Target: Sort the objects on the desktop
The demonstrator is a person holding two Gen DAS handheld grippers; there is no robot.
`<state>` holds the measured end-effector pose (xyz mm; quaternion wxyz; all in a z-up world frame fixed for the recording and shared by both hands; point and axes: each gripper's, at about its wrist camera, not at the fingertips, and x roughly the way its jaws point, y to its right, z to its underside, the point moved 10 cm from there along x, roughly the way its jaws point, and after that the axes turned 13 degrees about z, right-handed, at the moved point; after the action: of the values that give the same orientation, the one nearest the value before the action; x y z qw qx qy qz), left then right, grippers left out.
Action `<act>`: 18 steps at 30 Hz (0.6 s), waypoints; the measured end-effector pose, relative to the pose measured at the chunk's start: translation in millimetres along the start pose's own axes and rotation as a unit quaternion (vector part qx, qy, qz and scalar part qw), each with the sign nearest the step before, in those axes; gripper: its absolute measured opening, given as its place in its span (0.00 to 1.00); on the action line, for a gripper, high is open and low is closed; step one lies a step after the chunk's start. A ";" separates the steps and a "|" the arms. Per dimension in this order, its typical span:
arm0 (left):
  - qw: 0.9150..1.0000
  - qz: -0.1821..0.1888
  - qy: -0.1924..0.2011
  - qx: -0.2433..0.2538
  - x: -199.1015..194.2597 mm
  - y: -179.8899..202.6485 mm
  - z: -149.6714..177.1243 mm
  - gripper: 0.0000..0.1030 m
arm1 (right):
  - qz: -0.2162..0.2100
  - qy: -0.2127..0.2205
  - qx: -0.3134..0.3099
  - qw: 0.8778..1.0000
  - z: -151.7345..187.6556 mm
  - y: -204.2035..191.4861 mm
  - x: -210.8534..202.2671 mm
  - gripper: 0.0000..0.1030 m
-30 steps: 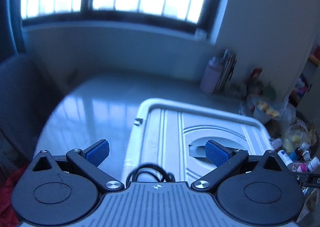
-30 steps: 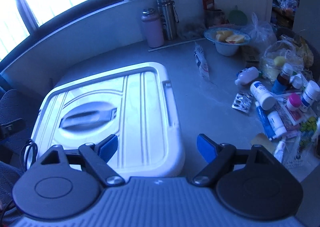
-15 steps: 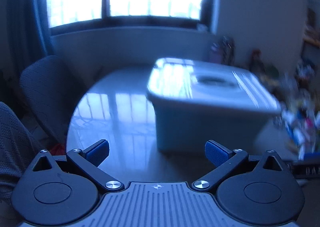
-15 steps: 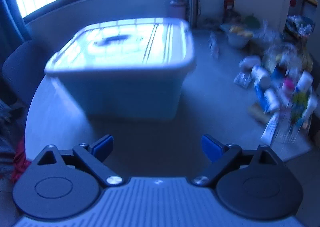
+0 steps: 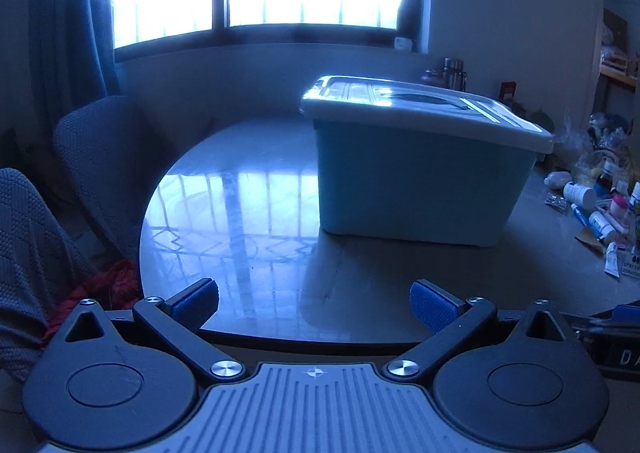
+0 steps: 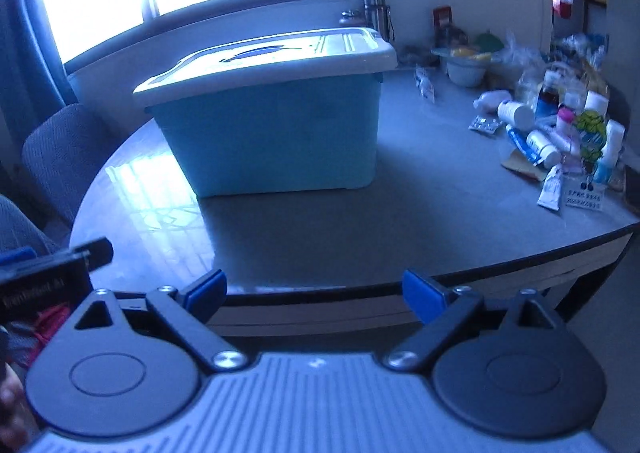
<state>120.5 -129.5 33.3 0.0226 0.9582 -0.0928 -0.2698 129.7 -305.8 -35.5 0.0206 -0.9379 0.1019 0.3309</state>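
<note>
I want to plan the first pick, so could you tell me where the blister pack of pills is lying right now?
The blister pack lies flat on the table, right of the blue storage box, at the near-left edge of the bottle clutter, just beside a toppled white bottle.

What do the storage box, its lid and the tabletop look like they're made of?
Storage box: opaque turquoise plastic by the look, smooth moulded walls, rounded corners.
Lid: pale plastic, probably glossy; moulded ribs and a recessed handle catch window light.
Tabletop: hard, polished grey surface, mirror-like window reflection; stone, glass or laminate, can't tell which.
</note>
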 end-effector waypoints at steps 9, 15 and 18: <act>1.000 -0.017 -0.006 0.025 -12.5 4.2 20.4 1.00 | 0.007 0.025 -0.032 0.999 15.7 -14.6 -14.9 0.92; 0.999 -0.021 -0.007 0.023 -19.9 -0.4 24.9 1.00 | 0.001 0.030 -0.032 0.999 20.2 -21.4 -21.1 0.92; 1.000 -0.020 -0.007 0.019 -20.4 -2.4 24.9 1.00 | -0.003 0.034 -0.026 0.999 20.2 -23.1 -22.7 0.92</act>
<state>90.8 -123.1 22.4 -0.0018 0.9581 -0.0789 -0.2755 104.7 -277.0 -37.7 -0.0060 -0.9491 0.0917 0.3012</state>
